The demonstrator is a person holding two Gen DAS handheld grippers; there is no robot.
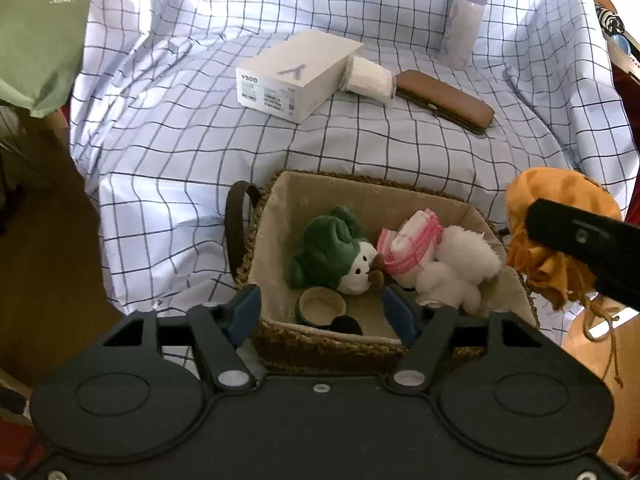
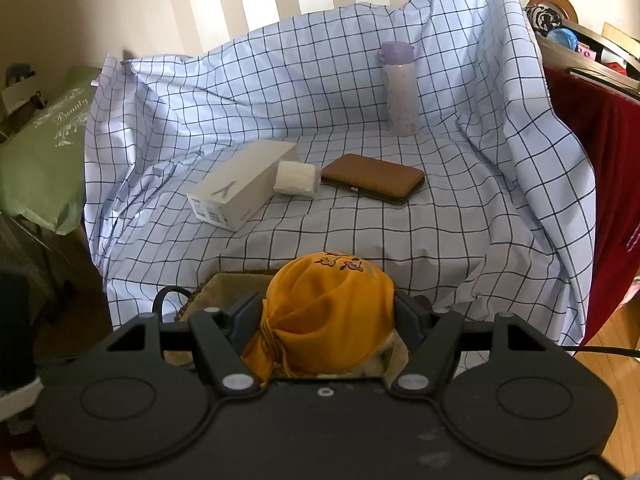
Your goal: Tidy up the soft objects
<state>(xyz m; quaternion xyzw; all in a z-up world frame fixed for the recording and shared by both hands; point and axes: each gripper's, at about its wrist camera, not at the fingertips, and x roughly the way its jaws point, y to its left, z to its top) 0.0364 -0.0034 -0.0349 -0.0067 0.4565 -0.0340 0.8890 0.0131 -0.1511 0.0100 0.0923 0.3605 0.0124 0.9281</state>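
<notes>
The right tongs grip a yellow pouch, one finger pressed on each side of it. The pouch is a rounded bundle of orange-yellow cloth with small embroidered flowers on its far top; its gathered, tied neck and cords point back and to the left, toward the camera, so its long axis runs roughly along the fingers. In the left view the pouch hangs just beside the right rim of the basket, cords dangling down, above the level of the rim.

The left tongs are open and hold nothing; the blue pads straddle the near part of the basket, one outside its left wall, the other over its inside.

The basket is woven, lined with beige cloth, with a dark loop handle on its left end. In it lie a green plush with a white face turned right, a pink bundle against it, and a white plush at the right. A small round cup sits near the front wall, open side up.

Beyond the basket, on the checked cloth over the tabletop, lie a white box, a tissue pack touching its right end, and a brown case just beside that, its long axis running right and toward the camera. A lilac bottle stands upright farther back. A green bag sits off the left edge.
</notes>
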